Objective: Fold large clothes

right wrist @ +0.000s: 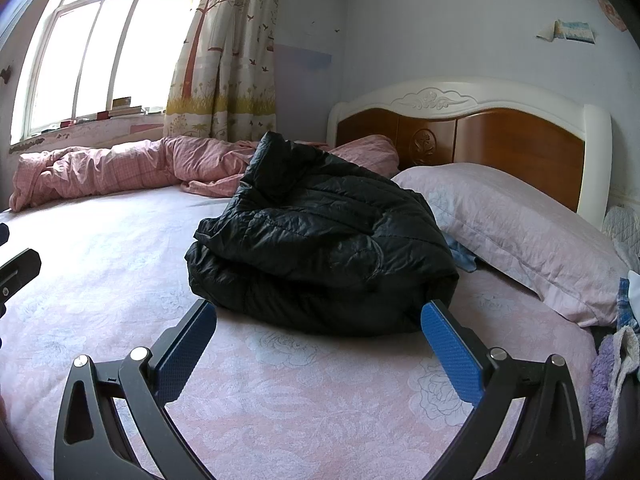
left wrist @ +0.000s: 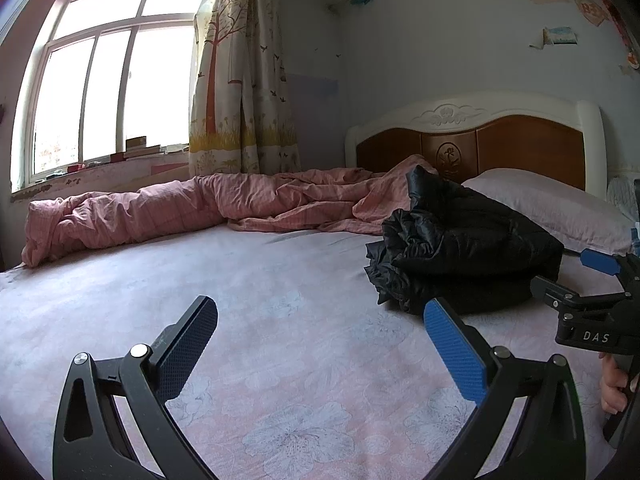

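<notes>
A black quilted puffer jacket (right wrist: 324, 248) lies folded into a thick bundle on the pink floral bed sheet (right wrist: 280, 392), close to the pillow. In the right wrist view my right gripper (right wrist: 318, 314) stands open just in front of the bundle's near edge, with nothing between its blue pads. The left wrist view shows the same jacket (left wrist: 464, 248) ahead and to the right. My left gripper (left wrist: 320, 312) is open over bare sheet (left wrist: 280, 360), to the left of the bundle. The right gripper (left wrist: 576, 280) shows at the right edge there, held by a hand (left wrist: 614, 384).
A rumpled pink duvet (left wrist: 168, 208) runs along the window side of the bed. A pale pillow (right wrist: 516, 224) leans by the wooden headboard (right wrist: 500, 136). Loose clothes (right wrist: 616, 360) pile at the bed's right edge. A curtain (left wrist: 240, 80) hangs beside the window.
</notes>
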